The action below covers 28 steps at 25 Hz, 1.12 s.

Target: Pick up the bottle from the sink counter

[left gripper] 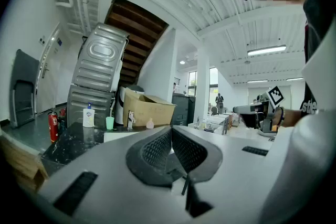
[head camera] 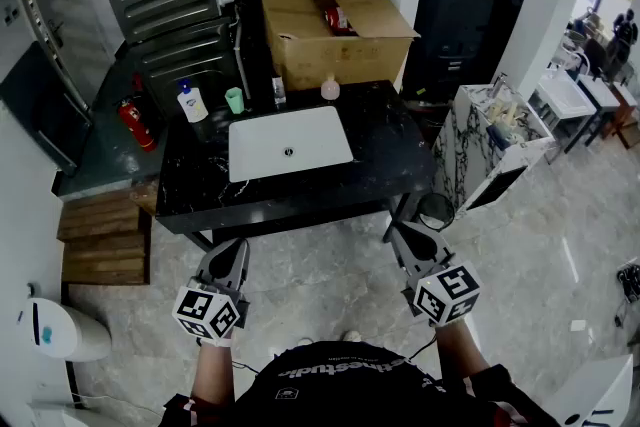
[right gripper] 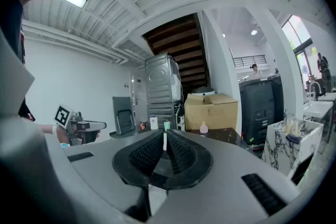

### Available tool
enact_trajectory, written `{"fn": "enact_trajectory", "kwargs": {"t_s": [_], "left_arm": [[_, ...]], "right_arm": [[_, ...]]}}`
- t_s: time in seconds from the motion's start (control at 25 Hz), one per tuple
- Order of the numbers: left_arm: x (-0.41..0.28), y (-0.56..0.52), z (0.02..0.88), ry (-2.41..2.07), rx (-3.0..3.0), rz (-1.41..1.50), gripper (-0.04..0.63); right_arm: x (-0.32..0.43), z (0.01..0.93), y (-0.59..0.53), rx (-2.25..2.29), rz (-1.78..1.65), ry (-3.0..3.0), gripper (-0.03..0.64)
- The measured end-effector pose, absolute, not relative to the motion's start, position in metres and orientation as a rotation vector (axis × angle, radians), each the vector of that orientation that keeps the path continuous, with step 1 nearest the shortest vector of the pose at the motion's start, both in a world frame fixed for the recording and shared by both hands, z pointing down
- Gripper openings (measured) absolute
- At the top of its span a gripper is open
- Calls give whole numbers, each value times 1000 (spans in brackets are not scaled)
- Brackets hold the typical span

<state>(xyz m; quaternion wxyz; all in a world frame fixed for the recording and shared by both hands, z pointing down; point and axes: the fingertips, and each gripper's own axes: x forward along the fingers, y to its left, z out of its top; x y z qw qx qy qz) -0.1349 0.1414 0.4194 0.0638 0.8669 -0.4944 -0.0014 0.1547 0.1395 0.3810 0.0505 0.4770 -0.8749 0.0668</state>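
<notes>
The left hand-held gripper (head camera: pixel 235 247) and the right hand-held gripper (head camera: pixel 401 231) are held low and level in front of the person, short of the black desk (head camera: pixel 392 155). Both are clenched on nothing. The white pump bottle (head camera: pixel 191 102) stands at the desk's back left, just beside a green cup (head camera: pixel 234 100), behind the white sink (head camera: pixel 290 143). A small pink bottle (head camera: pixel 330 89) stands before a cardboard box (head camera: pixel 335 33).

Grey left tool (head camera: pixel 236 248), right tool (head camera: pixel 398 233), black-white marker cubes (head camera: pixel 210 312), black printed shirt (head camera: pixel 330 387)
</notes>
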Motion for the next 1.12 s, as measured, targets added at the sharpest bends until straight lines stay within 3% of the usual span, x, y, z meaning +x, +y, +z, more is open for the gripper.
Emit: {"fn": "enact_trajectory", "kwargs": {"t_s": [1.12], "left_arm": [[-67, 123, 419, -1519, 2622, 29, 15]], "right_arm": [[216, 392, 116, 1448, 278, -2701, 43]]}}
